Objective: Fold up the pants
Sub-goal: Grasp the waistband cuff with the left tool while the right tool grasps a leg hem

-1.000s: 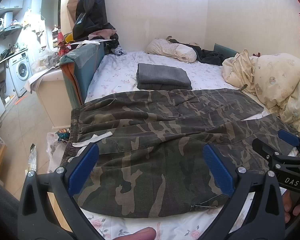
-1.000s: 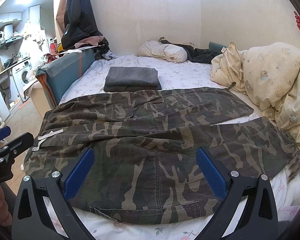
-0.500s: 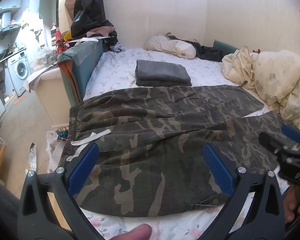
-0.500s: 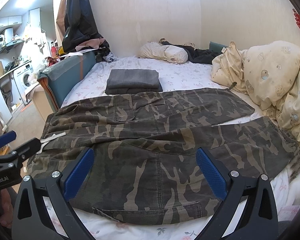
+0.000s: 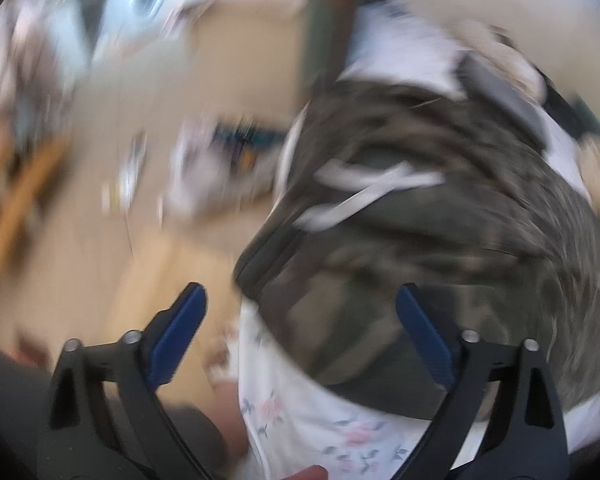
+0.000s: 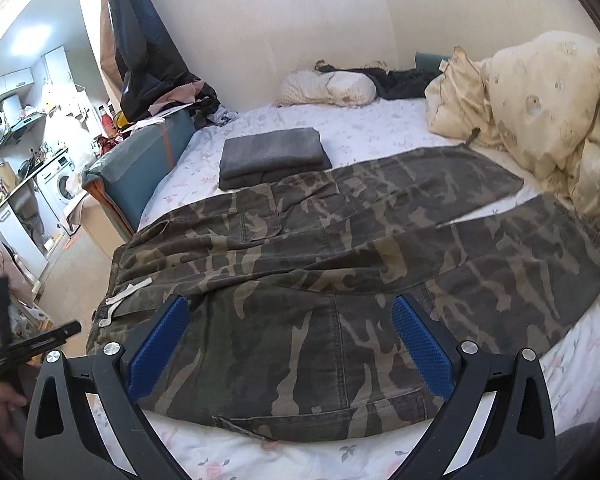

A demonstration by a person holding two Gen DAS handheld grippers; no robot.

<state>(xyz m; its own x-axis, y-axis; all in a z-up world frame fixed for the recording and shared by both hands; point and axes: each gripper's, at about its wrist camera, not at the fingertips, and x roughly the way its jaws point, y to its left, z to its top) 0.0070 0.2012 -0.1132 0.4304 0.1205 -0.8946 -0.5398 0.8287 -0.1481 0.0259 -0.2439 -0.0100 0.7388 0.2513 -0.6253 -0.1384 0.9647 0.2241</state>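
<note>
Left gripper (image 5: pixel 300 332) swinging toward the waistband corner (image 5: pixel 260 256) of the camouflage pants (image 6: pixel 340 248).

The view is blurring where it was steady half a second ago. Both grippers are gaping wide, gripping nothing; the right gripper (image 6: pixel 288 344) is hovering over the pants, which are lying flat, unfolded, on the bed (image 6: pixel 380 128), so a first grasp is likely beginning.

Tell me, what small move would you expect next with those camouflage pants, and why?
Probably the left hand-held gripper drops onto the waistband corner and closes. It is open, holds nothing, and points at that end near the white drawstring. The pants lie spread flat on the bed, legs apart, unfolded. The right hand-held gripper hovers open too.
</note>
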